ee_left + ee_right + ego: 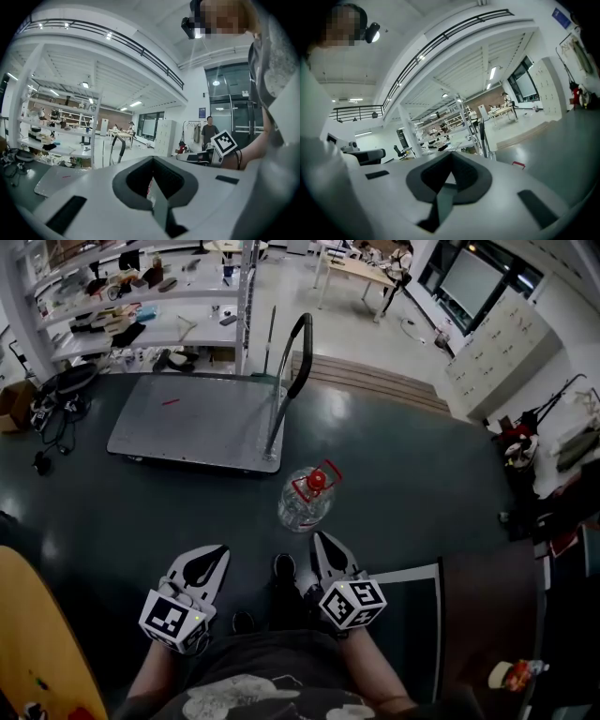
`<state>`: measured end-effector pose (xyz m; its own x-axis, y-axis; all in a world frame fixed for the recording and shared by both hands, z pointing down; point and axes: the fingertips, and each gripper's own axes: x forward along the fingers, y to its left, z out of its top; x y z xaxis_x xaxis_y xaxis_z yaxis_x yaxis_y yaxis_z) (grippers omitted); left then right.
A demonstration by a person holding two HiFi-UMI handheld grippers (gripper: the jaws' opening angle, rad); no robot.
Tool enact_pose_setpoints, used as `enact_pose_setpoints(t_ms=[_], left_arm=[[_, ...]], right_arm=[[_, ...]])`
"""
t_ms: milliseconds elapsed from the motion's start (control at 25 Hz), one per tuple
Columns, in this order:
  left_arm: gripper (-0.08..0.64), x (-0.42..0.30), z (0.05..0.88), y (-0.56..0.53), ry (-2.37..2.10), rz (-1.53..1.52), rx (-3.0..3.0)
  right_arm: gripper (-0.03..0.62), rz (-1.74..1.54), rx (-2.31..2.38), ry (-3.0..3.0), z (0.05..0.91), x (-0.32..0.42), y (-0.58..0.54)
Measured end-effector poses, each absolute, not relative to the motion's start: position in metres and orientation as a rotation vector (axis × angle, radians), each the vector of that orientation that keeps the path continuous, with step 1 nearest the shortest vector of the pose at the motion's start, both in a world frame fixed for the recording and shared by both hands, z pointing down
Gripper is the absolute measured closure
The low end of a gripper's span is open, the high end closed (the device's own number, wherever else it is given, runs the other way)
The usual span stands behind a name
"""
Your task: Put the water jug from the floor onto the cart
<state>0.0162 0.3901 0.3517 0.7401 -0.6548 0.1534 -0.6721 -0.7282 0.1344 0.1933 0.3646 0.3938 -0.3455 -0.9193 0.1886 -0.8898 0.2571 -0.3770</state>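
Observation:
The water jug (306,496), clear with a red cap and red carry handle, stands on the dark floor just right of the cart's near corner. The cart (192,427) is a flat grey platform with a black push handle (298,352). Both grippers hover low in front of the person, short of the jug. My left gripper (208,557) is shut and empty, left of the jug. My right gripper (324,542) is shut and empty, just below the jug. In the right gripper view only the jug's red handle (518,165) peeks over the shut jaws (451,157).
Shelving (141,306) loaded with clutter stands behind the cart. Cables and a box (17,404) lie at the far left. A wooden ramp (375,379) runs behind the cart's handle. A yellow board (37,634) is at the lower left, bags and gear (553,446) at the right.

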Motion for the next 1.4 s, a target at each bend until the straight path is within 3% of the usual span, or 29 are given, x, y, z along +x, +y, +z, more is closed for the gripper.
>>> enact_pose_setpoints(t_ms=[680, 920, 1160, 1400], left_arm=[[0.553, 0.080, 0.358, 0.213, -1.250, 0.079, 2.563], [0.553, 0.107, 0.373, 0.164, -1.308, 0.197, 2.561], [0.553, 0.117, 0.391, 0.128, -1.335, 0.262, 2.528], [0.554, 0.119, 0.435, 0.108, -1.266, 0.306, 2.486]], right_arm=[[0.601, -0.548, -1.708, 2.528, 0.397, 0.290, 0.165], [0.601, -0.589, -1.729, 2.575, 0.417, 0.324, 0.128], [0.600, -0.651, -1.758, 2.646, 0.453, 0.332, 0.104], [0.554, -0.786, -1.791, 2.735, 0.511, 0.314, 0.096]])
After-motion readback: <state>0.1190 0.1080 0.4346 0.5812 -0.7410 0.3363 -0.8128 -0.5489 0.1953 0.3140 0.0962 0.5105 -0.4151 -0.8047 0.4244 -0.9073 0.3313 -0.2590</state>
